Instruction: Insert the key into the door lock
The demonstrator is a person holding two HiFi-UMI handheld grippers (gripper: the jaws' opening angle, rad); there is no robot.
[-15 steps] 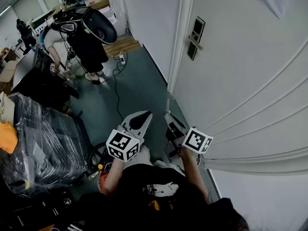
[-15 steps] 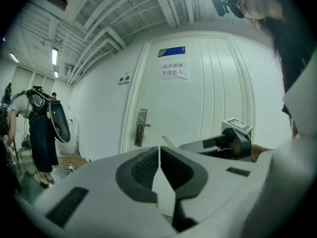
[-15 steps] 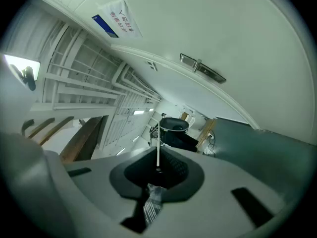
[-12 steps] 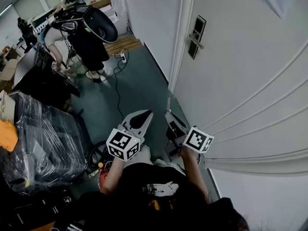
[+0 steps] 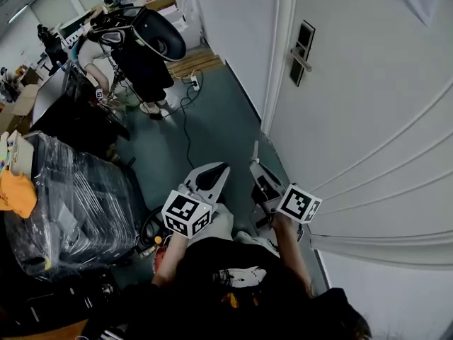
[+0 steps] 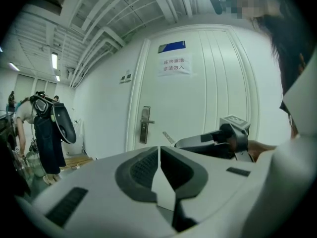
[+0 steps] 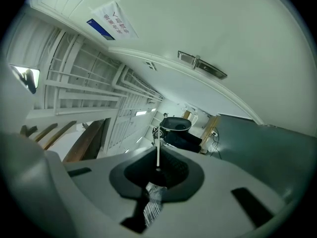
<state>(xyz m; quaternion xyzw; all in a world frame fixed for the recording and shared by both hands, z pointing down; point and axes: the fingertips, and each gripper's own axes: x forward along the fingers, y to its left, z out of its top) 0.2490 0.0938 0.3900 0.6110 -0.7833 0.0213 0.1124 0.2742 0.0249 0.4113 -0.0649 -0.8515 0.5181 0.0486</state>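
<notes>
1. Jaws of the right gripper [image 7: 157, 168] pinch the key [image 7: 157, 155], its blade pointing forward; the left gripper [image 6: 159, 152] is clenched on nothing.
2. Well ahead sits the door lock [image 5: 303, 44]: lift the key level with it, square the blade, close in slowly.

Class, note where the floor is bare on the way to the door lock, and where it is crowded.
Bare floor runs beside the door, from the right gripper with the key up to the lock plate; a cable borders its left. Crowded: wrapped pallet at left, bending person beyond.
</notes>
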